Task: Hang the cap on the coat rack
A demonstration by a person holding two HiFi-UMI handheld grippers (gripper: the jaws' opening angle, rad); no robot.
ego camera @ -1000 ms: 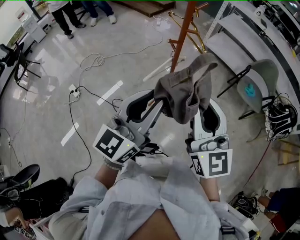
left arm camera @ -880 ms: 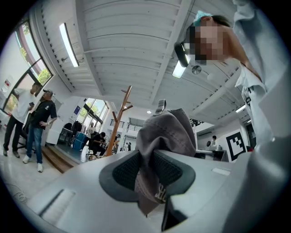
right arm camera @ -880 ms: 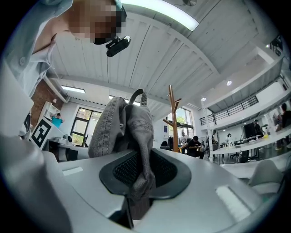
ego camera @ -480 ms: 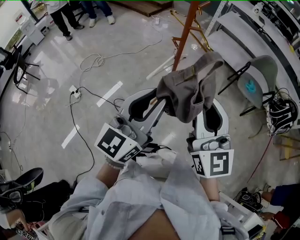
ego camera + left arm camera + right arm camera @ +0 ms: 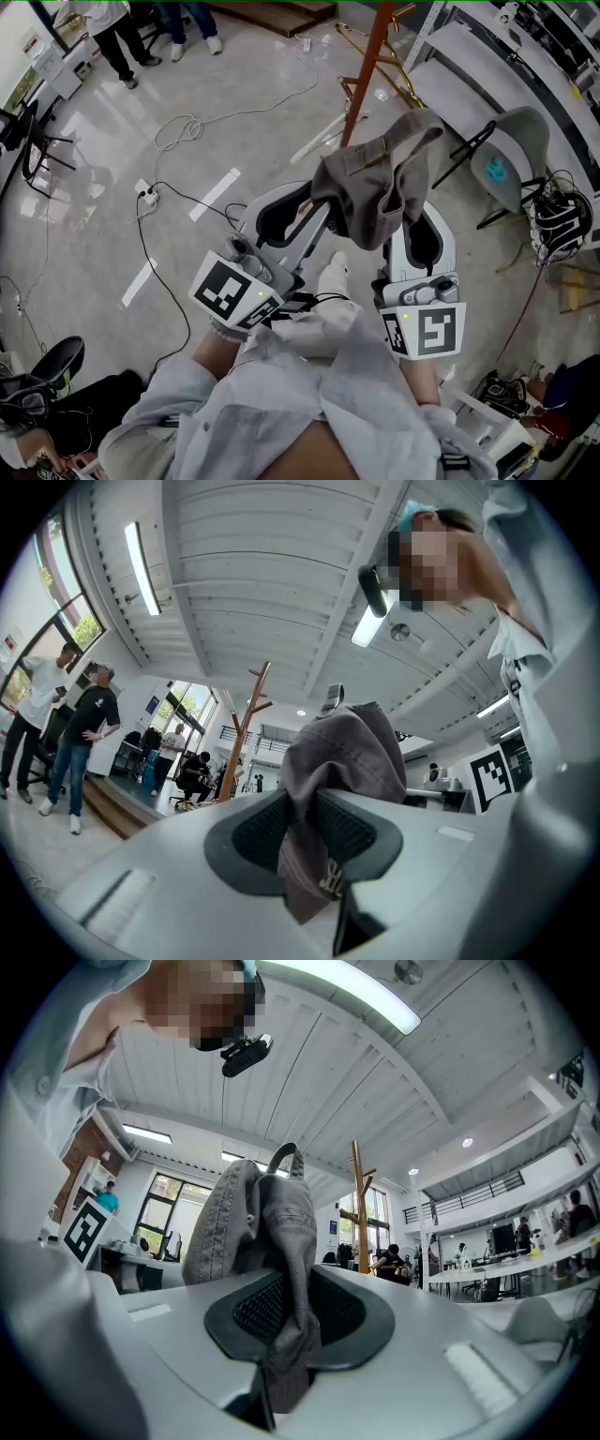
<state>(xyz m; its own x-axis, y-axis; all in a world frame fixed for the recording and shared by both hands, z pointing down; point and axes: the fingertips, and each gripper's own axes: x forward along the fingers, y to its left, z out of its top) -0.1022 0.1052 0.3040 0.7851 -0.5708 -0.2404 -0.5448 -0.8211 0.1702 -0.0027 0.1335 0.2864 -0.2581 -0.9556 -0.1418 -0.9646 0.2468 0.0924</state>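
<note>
Grey cap (image 5: 375, 187) held up between both grippers, short of the orange coat rack (image 5: 366, 75) — open floor (image 5: 253, 122) ahead, cables (image 5: 178, 127) to the left, folding chair (image 5: 511, 169) to the right. Pale stitching on the cap edge, unreadable. Left gripper (image 5: 302, 822) fingers clamped on cap fabric; right gripper (image 5: 292, 1309) fingers likewise — cloth pinched between them.

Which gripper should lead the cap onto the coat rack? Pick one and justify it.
Right, narrowly. Left gripper and right gripper both clamp the cap, but its raised end stands on the right side, toward the coat rack.
</note>
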